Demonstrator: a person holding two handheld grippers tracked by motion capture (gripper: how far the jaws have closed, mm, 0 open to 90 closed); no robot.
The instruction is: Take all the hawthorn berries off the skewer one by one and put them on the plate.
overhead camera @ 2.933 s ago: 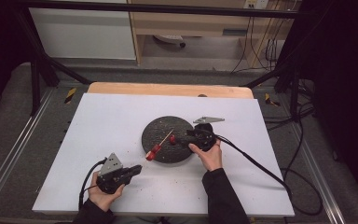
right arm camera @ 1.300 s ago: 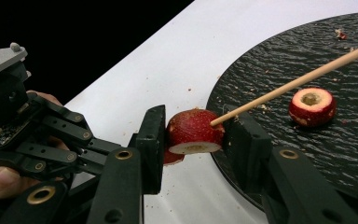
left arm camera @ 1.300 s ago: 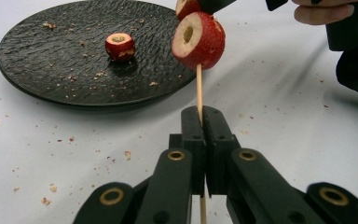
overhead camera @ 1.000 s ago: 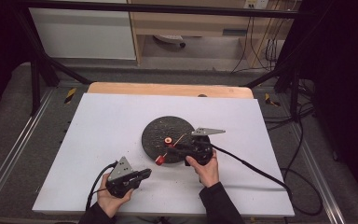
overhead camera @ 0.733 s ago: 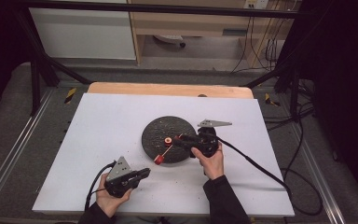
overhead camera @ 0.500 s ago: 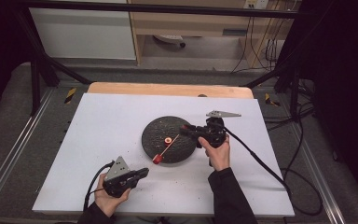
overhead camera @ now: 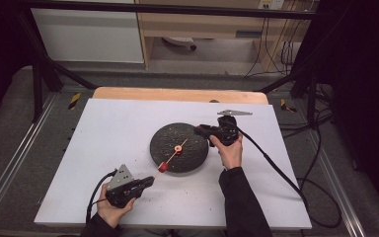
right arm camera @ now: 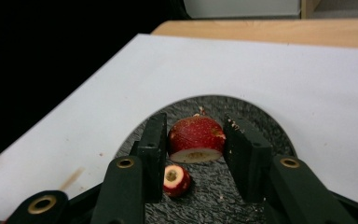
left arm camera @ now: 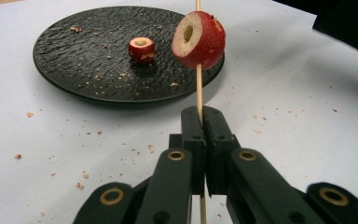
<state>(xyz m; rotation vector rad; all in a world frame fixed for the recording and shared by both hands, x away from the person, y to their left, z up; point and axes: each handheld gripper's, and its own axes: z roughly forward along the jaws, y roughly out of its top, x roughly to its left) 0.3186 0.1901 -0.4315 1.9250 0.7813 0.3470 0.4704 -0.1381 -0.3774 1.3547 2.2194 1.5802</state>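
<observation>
A thin wooden skewer (left arm camera: 198, 88) stands pinched between the jaws of my left gripper (left arm camera: 200, 116), which is shut on it. A red fruit piece (left arm camera: 198, 39) with a hollow core is threaded on it. In the high view this gripper (overhead camera: 150, 180) sits near the table's front left, its skewer slanting over the black plate (overhead camera: 168, 136). My right gripper (right arm camera: 196, 122) is shut on a red fruit half (right arm camera: 196, 140), cut face down, above the plate. It hovers at the plate's right rim (overhead camera: 200, 129). A small cored red piece (right arm camera: 175, 179) lies on the plate.
The plate rests mid-table on a white board (overhead camera: 103, 128) scattered with crumbs. A wooden strip (overhead camera: 177, 94) runs along the far edge. Cables (overhead camera: 276, 168) trail from the right gripper across the board's right side. Dark metal frame bars stand beyond the table.
My right gripper has moved from the plate's near side toward its far right rim and risen a little. The left gripper and its skewer have stayed in place.
</observation>
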